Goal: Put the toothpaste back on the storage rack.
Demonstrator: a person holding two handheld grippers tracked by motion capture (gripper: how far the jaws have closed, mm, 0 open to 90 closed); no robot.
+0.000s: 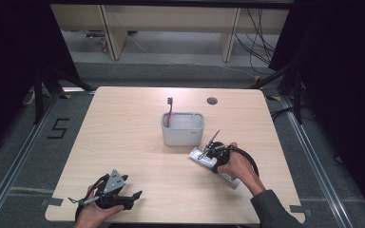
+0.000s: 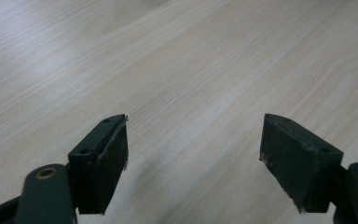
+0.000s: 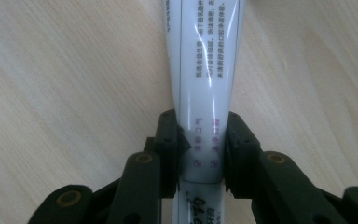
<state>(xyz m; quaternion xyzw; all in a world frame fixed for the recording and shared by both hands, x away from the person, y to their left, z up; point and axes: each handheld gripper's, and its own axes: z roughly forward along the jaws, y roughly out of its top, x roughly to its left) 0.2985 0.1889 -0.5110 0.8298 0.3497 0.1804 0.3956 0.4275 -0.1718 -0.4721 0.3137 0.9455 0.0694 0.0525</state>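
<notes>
Sitting idle well left of the grey holder (image 1: 182, 128) and nearer the table's (image 1: 123, 123) front edge: left gripper (image 1: 132, 197), jaws spread wide, nothing but bare wood between them in the left gripper view (image 2: 193, 154). No role in things right now, by the look of it.

Moving right: holder near the middle of the tabletop, a toothbrush (image 1: 169, 112) standing at its left end, red handle, dark head poking above the rim.

Further right, just off the holder's front-right corner: white toothpaste tube (image 1: 202, 156), lying flat on the wood. Right gripper (image 1: 210, 153) clamped on it, jaws pressed in from both sides of the tube (image 3: 204, 70) in the right gripper view, pinching the narrow stretch with the small purple print. Probably meant for the holder, next to the brush.

Stuff that could go sideways, just guessing:
- Glossy, squishy tube, so easy to slip or swing down once lifted, especially if gripped off-centre.
- Squeezing harder to fix that, and maybe paste forced toward the cap.
- Carrying it in low, and clipping the holder rim or knocking the brush over.

Hard to make out: which end has the cap, since hand (image 1: 237, 166) and gripper cover much of the tube from above. Print too small to read. Holder's inside mostly out of sight too.
</notes>
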